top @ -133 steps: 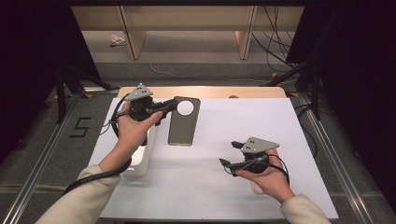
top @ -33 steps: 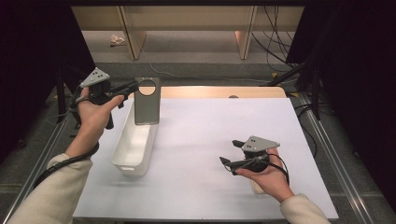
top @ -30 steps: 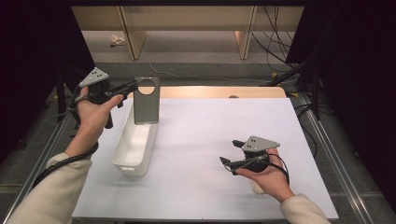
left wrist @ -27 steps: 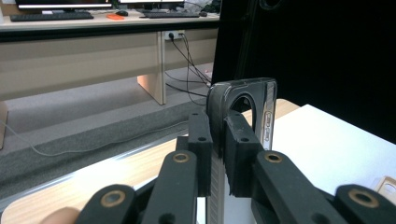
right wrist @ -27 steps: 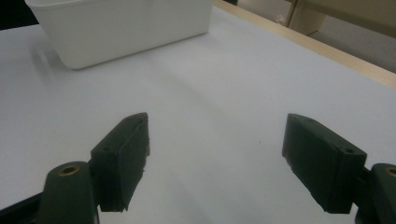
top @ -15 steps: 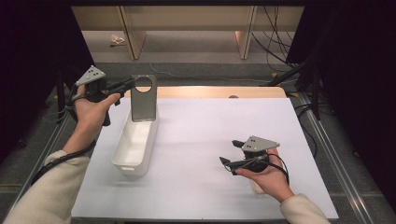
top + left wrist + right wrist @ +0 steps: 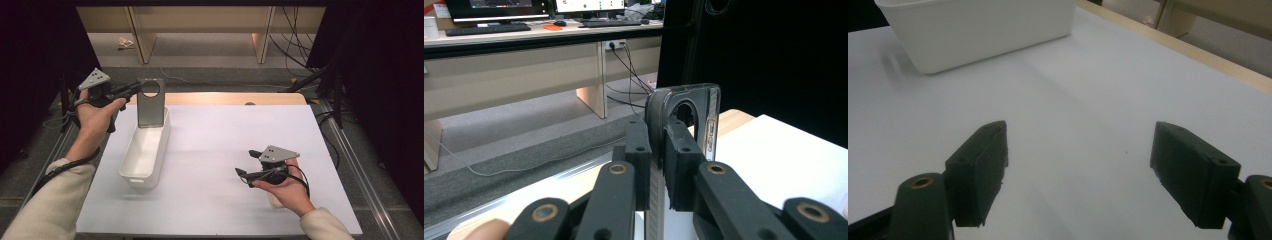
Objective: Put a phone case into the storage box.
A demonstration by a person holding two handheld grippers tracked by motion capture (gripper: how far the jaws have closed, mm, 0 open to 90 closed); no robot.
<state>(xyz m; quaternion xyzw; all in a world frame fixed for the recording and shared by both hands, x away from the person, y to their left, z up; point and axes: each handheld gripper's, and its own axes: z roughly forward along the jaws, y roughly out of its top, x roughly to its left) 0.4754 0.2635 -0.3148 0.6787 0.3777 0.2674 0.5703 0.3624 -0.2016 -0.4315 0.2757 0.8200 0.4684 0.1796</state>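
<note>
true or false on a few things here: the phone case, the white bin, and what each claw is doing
1. The left claw is shut on the phone case. True.
2. The phone case lies flat on the table. False: it is held upright over the far end of the white bin.
3. The right claw grips the bin. False: its jaws stand open with nothing between them, apart from the bin.
4. The white bin stands on the white table sheet. True.
5. The right hand rests low on the table. True.
</note>
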